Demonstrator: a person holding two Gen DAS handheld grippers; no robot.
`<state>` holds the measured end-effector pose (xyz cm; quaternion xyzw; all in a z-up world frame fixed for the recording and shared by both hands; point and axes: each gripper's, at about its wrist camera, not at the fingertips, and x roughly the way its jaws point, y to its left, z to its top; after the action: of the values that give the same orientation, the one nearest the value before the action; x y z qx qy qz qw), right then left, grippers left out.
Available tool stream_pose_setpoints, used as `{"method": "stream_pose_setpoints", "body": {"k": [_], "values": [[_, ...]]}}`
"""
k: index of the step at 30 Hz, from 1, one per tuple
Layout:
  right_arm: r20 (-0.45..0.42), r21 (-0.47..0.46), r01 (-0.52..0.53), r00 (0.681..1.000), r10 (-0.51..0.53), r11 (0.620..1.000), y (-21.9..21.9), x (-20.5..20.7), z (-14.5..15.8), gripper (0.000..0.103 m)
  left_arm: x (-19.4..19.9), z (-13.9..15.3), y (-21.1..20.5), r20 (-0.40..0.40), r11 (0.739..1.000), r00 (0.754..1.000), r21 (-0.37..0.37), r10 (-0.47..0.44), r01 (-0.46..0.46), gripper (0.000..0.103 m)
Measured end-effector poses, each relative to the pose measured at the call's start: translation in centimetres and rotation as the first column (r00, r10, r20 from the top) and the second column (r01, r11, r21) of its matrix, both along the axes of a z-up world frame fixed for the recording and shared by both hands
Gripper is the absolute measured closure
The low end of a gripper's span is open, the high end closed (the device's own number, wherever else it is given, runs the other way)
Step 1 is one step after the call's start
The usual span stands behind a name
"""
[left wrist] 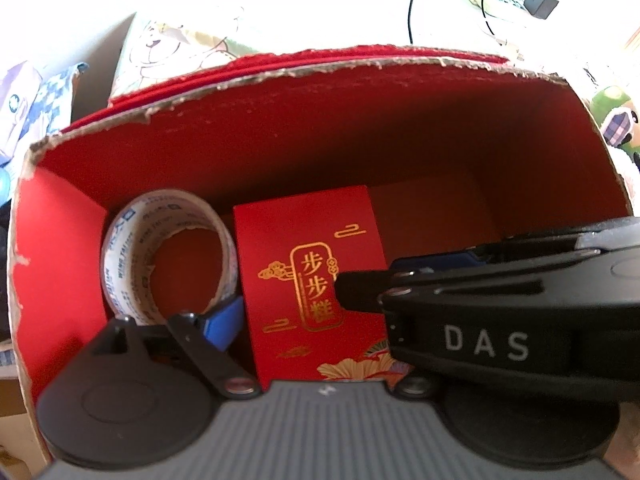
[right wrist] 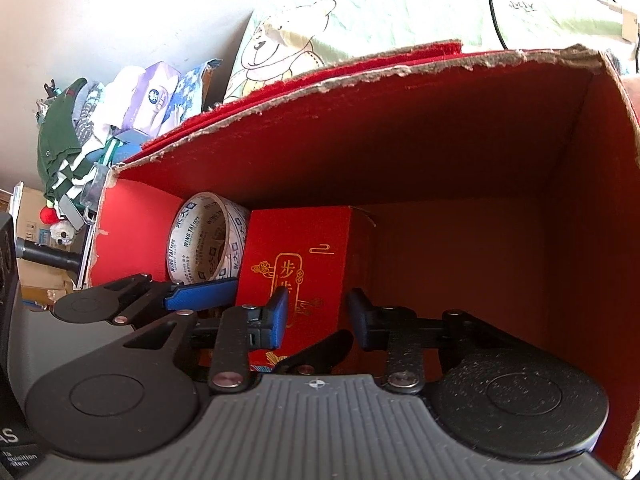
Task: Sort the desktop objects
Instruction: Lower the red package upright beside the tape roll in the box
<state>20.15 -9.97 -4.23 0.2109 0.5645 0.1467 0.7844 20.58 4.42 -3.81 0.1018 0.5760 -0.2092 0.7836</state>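
A big red cardboard box (right wrist: 440,152) with a torn, ragged upper rim fills both views, open toward the cameras, and behind it lies pale fabric printed with a cartoon bear (right wrist: 276,48). Inside the box, a smaller red carton (left wrist: 308,280) with gold characters and ornament stands against the back wall, left of the box's middle. Touching the carton's left side, a roll of printed white packing tape (left wrist: 168,256) stands on edge in the box's left rear corner. The right gripper (right wrist: 318,316) reaches into the box with its blue-padded fingers spread apart on either side of the carton's front face, clamped on nothing. The left gripper (left wrist: 304,300) is also in the box, its fingers wide apart, one blue pad (left wrist: 224,324) just beside the tape roll; the right gripper's black body crosses in front of its other finger.
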Motion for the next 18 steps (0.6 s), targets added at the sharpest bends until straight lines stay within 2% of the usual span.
{"method": "stream_pose_setpoints", "body": {"k": [18], "values": [[0.067,-0.047,0.059,0.996,-0.056,0.997,0.7,-1.3,0.6,0.066,0.1,0.4,0.4,0.012,1.000,1.000,-0.002,-0.003,0.003,0.015]]}}
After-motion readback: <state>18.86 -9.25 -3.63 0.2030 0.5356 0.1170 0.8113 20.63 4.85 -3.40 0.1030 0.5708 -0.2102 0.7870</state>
